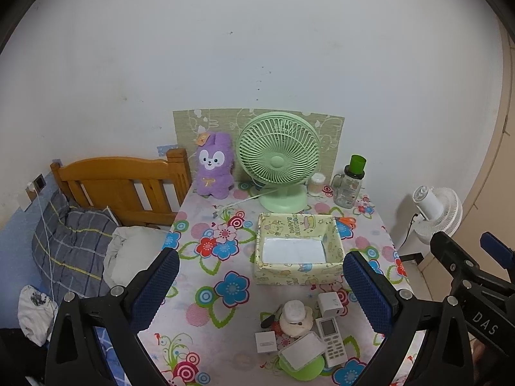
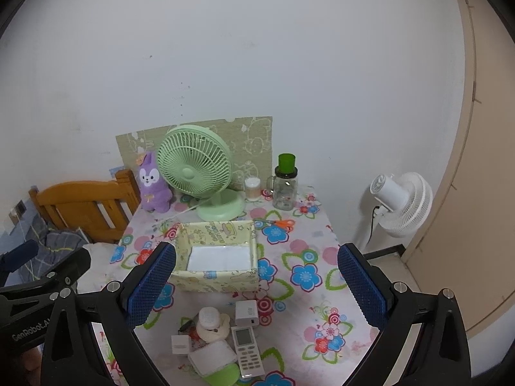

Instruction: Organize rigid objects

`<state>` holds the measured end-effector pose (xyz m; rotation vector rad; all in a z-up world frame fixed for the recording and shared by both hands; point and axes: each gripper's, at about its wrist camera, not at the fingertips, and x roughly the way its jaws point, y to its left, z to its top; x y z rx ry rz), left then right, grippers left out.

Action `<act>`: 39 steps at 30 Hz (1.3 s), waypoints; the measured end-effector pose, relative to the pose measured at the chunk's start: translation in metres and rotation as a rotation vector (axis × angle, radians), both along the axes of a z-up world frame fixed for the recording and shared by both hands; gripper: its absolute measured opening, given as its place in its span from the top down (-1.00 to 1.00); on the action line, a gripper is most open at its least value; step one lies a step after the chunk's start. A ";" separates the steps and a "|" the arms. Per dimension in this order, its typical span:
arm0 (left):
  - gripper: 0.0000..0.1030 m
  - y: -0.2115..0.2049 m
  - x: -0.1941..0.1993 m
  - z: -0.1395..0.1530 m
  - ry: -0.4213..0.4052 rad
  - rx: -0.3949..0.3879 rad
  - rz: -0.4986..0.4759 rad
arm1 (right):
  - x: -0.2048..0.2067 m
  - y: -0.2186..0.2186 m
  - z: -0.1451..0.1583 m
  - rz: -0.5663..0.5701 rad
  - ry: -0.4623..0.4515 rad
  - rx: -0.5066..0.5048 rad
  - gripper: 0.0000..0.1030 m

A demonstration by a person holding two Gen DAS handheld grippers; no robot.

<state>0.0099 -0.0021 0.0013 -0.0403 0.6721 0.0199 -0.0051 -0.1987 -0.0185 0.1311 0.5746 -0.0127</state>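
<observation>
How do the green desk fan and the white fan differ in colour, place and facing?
The green desk fan is pale green; the white fan is white. The green desk fan stands on the flowered table, while the white fan sits off the table, by the wall on its right. The green desk fan shows its front grille; the white fan shows its motor back. Both have round grilles.

Tablecloth: printed cloth, matt, floral. Box: paper-wrapped, slight sheen, glossy white liner. Green fan: smooth plastic, matt. Plush: fuzzy purple fabric. Headboard: varnished wood, glossy. Bottle: clear glass or plastic, can't tell; green plastic cap. Remote & charger: smooth white plastic. Gripper pads: blue, rough dimpled texture; black matt plastic frames w/ metal screws.
</observation>
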 end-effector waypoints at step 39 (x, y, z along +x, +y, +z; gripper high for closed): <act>-1.00 -0.006 0.008 -0.003 -0.016 0.022 -0.012 | 0.012 0.002 0.005 0.001 -0.022 -0.022 -0.98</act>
